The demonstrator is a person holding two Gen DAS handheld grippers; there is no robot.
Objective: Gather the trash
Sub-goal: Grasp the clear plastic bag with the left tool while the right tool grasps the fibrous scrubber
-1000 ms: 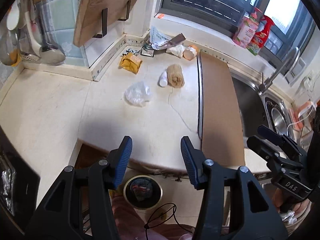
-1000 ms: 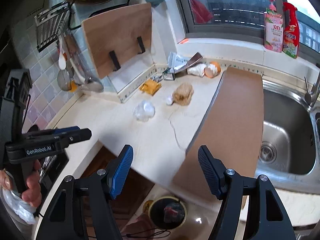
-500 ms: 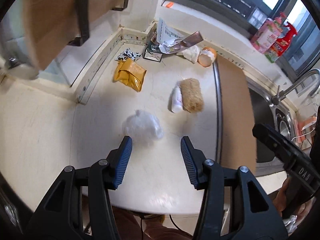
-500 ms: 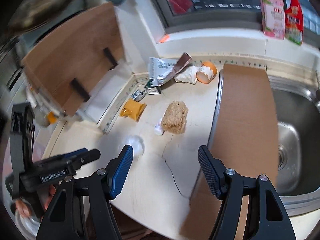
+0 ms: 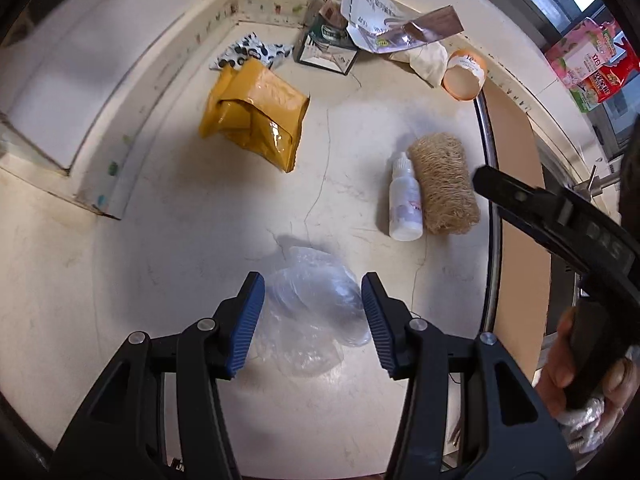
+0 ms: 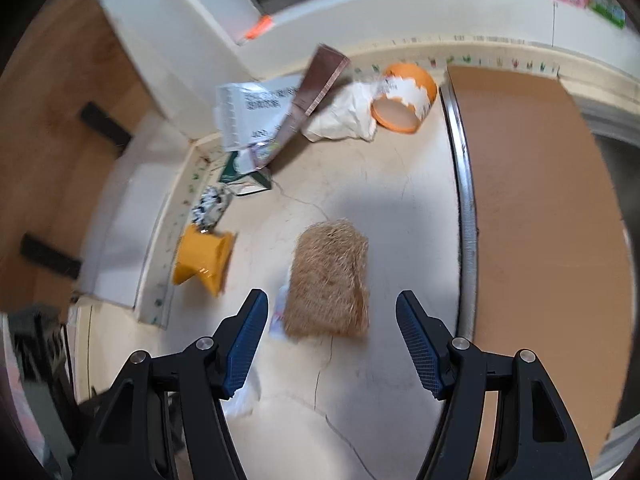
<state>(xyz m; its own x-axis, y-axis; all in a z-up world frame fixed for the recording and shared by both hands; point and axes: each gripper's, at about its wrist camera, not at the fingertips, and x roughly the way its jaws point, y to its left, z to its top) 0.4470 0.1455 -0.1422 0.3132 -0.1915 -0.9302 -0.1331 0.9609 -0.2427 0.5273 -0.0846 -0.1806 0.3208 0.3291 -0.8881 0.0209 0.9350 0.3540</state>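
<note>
Both grippers gape empty: the left gripper [image 5: 312,316] straddles a crumpled clear bag [image 5: 310,312], the right gripper [image 6: 332,336] a loofah [image 6: 328,280].

Cream stone counter [image 5: 168,240], hairline cracks across it. Lying on it: crumpled clear plastic bag [image 5: 312,312]; yellow packet [image 5: 252,116]; white dropper bottle [image 5: 405,204] just beside loofah scrubber [image 5: 442,186]; orange cup [image 5: 464,76] on its side by crumpled paper [image 5: 428,62]; corner clutter (papers, dark box). Brown board [image 6: 540,200] along right edge.
</note>
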